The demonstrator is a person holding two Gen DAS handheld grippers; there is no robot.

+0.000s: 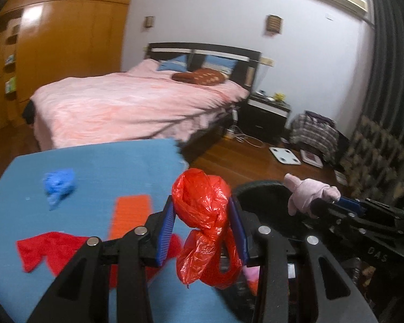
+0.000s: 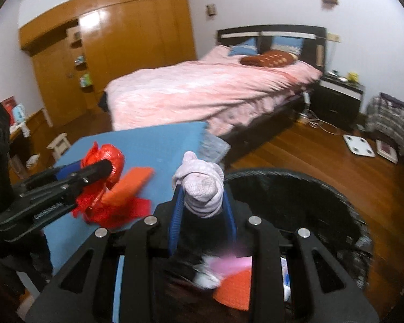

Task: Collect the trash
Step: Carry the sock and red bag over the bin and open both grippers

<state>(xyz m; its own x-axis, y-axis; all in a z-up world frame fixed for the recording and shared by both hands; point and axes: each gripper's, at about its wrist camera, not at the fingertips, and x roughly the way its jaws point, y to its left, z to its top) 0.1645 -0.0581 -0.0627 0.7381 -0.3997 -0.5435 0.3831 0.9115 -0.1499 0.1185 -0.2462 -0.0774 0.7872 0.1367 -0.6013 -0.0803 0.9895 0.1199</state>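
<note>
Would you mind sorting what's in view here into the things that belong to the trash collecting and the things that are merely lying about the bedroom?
Belongs to the job:
- red plastic bag in the left gripper
- pale pink sock in the right gripper
- black bin
- crumpled blue wad, orange piece and red scrap on the blue table

Just lying about:
- white scale
- bed
- nightstand

Home bedroom, pink-covered bed, wooden wardrobe, nightstand, dark curtain

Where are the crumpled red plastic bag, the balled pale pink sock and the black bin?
crumpled red plastic bag (image 1: 202, 199), left wrist view, upper bulge.
balled pale pink sock (image 2: 202, 188), right wrist view, middle.
black bin (image 2: 323, 185), right wrist view, far rim.
</note>
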